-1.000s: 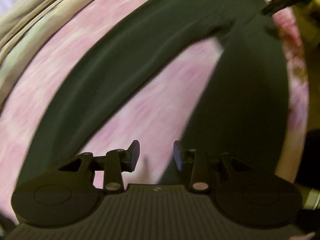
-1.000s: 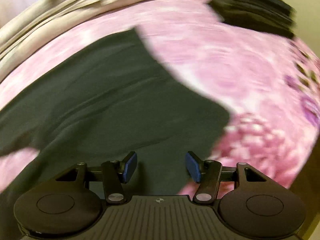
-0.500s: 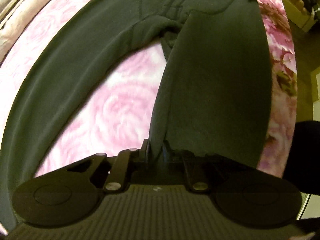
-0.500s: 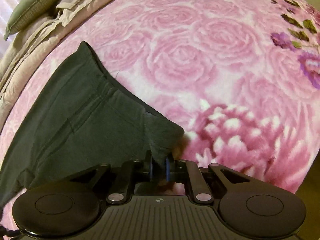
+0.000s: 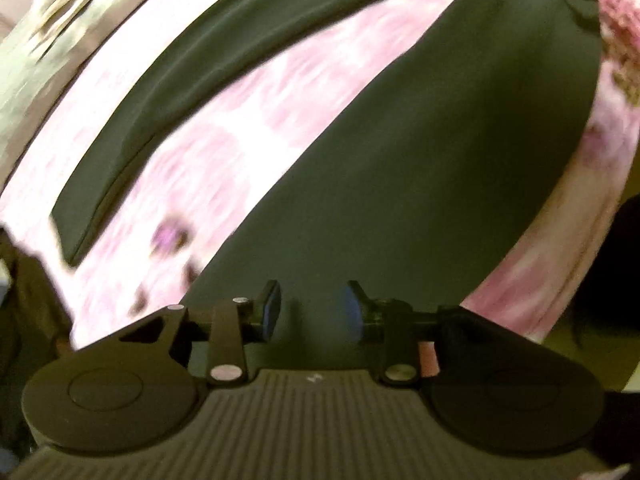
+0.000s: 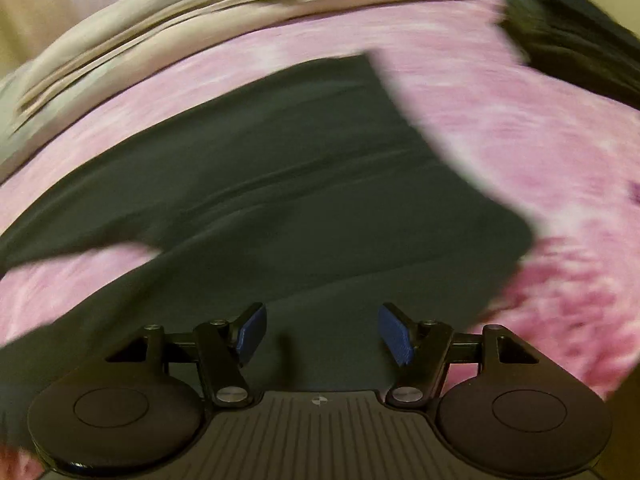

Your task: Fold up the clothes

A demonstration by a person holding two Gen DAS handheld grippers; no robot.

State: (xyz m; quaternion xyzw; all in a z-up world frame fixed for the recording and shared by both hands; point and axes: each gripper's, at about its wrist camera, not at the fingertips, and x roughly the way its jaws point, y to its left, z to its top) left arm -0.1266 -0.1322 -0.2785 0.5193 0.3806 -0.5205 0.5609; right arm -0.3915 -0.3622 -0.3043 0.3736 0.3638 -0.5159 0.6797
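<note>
Dark green trousers [image 5: 420, 152] lie spread on a pink rose-patterned bedspread [image 5: 248, 132], legs apart in a V. My left gripper [image 5: 312, 310] is open and empty just above the cuff end of the near leg. In the right wrist view the trousers [image 6: 300, 200] fill the middle, waist end toward the right. My right gripper [image 6: 320, 332] is open and empty over the waist part. Both views are motion-blurred.
Beige bedding [image 6: 160, 48] lies along the far edge of the bed. A dark folded pile [image 6: 572, 52] sits at the upper right of the bedspread [image 6: 520, 140]. The bed edge runs at the right in the left wrist view.
Half a second ago both grippers were shut on the trousers, left on the leg cuff, right on the waist. Both have now opened and let go, and both have pulled back.
</note>
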